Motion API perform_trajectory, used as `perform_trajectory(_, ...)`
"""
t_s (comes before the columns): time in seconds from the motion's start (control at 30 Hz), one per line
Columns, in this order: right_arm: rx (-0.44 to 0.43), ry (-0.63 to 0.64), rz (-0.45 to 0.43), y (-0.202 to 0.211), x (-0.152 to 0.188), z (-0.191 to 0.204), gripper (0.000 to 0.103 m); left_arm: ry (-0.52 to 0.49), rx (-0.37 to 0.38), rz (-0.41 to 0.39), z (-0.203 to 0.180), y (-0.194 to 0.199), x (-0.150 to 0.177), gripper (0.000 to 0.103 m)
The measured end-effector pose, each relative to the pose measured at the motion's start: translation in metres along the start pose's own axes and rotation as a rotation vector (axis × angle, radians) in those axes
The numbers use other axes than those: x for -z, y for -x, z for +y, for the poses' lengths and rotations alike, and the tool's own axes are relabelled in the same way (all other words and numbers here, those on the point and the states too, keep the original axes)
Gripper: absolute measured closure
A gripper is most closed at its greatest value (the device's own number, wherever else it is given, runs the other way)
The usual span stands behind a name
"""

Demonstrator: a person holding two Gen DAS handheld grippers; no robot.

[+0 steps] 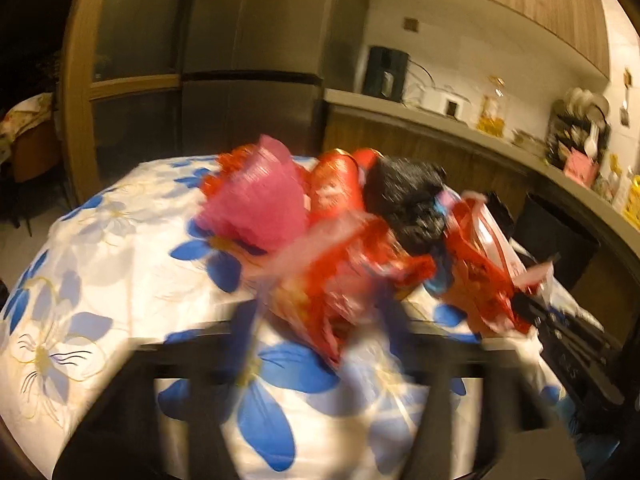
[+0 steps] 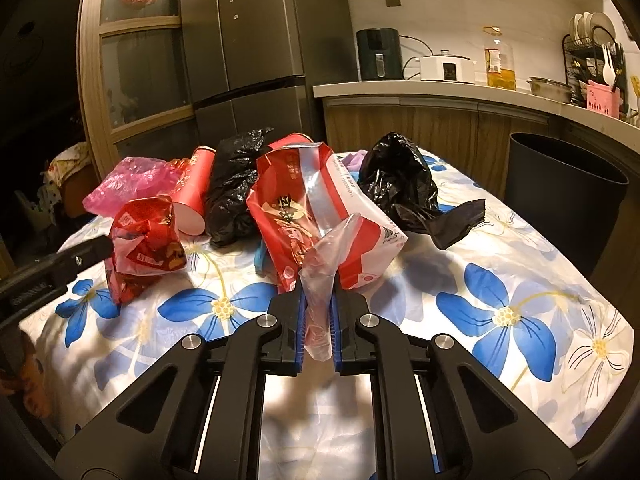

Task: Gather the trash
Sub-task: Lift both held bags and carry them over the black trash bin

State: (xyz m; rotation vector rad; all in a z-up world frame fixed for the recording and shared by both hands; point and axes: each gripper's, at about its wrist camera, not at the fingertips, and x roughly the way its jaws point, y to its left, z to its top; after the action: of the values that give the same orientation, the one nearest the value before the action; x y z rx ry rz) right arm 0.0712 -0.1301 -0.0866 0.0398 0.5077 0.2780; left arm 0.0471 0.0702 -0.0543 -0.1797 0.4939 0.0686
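Note:
On the flowered cloth lies a row of trash: a pink bag, a red paper cup, two black bags, a large red-and-white snack bag and a small red snack bag. My right gripper is shut on a thin clear plastic bag lying against the large snack bag. The left wrist view is blurred: my left gripper stands wide open, with the small red snack bag between its fingers. One left finger touches that bag's side.
A black trash bin stands on the floor past the table's right edge. Behind are a fridge and a kitchen counter with appliances, an oil bottle and a dish rack. My right gripper shows at the right in the left wrist view.

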Motion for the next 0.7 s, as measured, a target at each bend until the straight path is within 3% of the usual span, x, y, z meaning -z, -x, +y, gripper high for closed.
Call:
perform_trajectory(0.1,0.001,-0.003,0.000,0.000,0.000,-0.001,0.093,0.027,0.004,-0.011,0.005,0.001,-0.006,0.025)
perform_trajectory(0.2,0.002,-0.009,0.000,0.000,-0.001,-0.002,0.093,-0.031,-0.008,-0.012,0.000,-0.006,-0.010,0.017)
perform_trajectory(0.33,0.001,-0.008,0.000,0.001,-0.001,-0.002,0.093,-0.018,0.060,0.104,0.004,-0.033,-0.010,0.017)
perform_trajectory(0.4,0.001,-0.010,0.001,0.001,-0.001,-0.003,0.093,-0.011,0.078,0.134,0.006,-0.040,-0.009,0.031)
perform_trajectory(0.53,0.001,-0.008,0.004,0.000,-0.002,-0.002,0.093,-0.049,0.083,0.166,-0.002,-0.046,-0.005,0.045)
perform_trajectory(0.7,0.002,-0.005,0.004,0.000,-0.002,-0.002,0.093,-0.075,0.085,0.191,-0.006,-0.052,-0.001,0.080)
